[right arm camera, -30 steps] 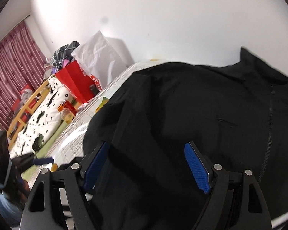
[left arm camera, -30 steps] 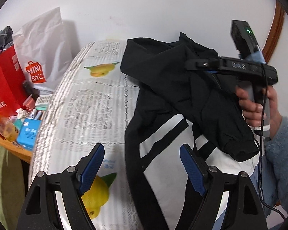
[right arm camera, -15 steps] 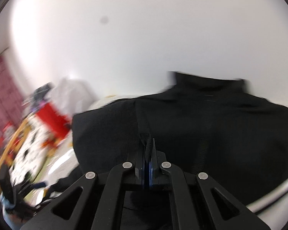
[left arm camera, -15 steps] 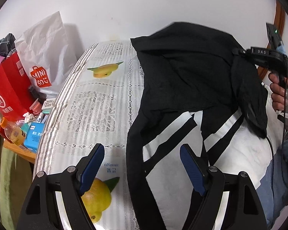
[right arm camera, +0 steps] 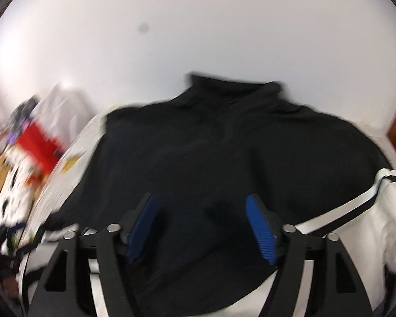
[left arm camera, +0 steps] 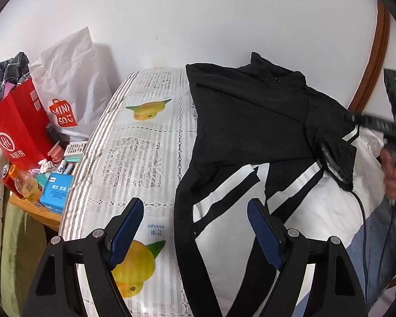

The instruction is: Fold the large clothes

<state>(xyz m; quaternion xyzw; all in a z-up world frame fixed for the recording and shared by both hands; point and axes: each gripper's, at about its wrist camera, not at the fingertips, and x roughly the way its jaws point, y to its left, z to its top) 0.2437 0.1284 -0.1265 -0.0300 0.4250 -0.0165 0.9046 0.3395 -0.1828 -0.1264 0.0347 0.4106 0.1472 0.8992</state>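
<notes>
A large black and white jacket [left arm camera: 250, 121] lies on the table with its black upper part spread flat and its collar against the wall. It fills the blurred right wrist view [right arm camera: 224, 158] too. My left gripper [left arm camera: 195, 232] is open and empty, low over the jacket's near left edge. My right gripper [right arm camera: 202, 225] is open and empty just above the black cloth; in the left wrist view its body [left arm camera: 382, 125] shows blurred at the right, held by a hand.
The table [left arm camera: 134, 158] has a white lace cloth with fruit prints. To its left stand a white MINISO bag [left arm camera: 66, 84], a red paper bag [left arm camera: 18, 129], a blue box [left arm camera: 56, 190] and an orange drink bottle [left arm camera: 26, 187]. The white wall is close behind.
The right gripper shut on the jacket's black part, lifted and spread it toward the right, then opened and let it go. The black part now lies flat. The left gripper barely moved.
</notes>
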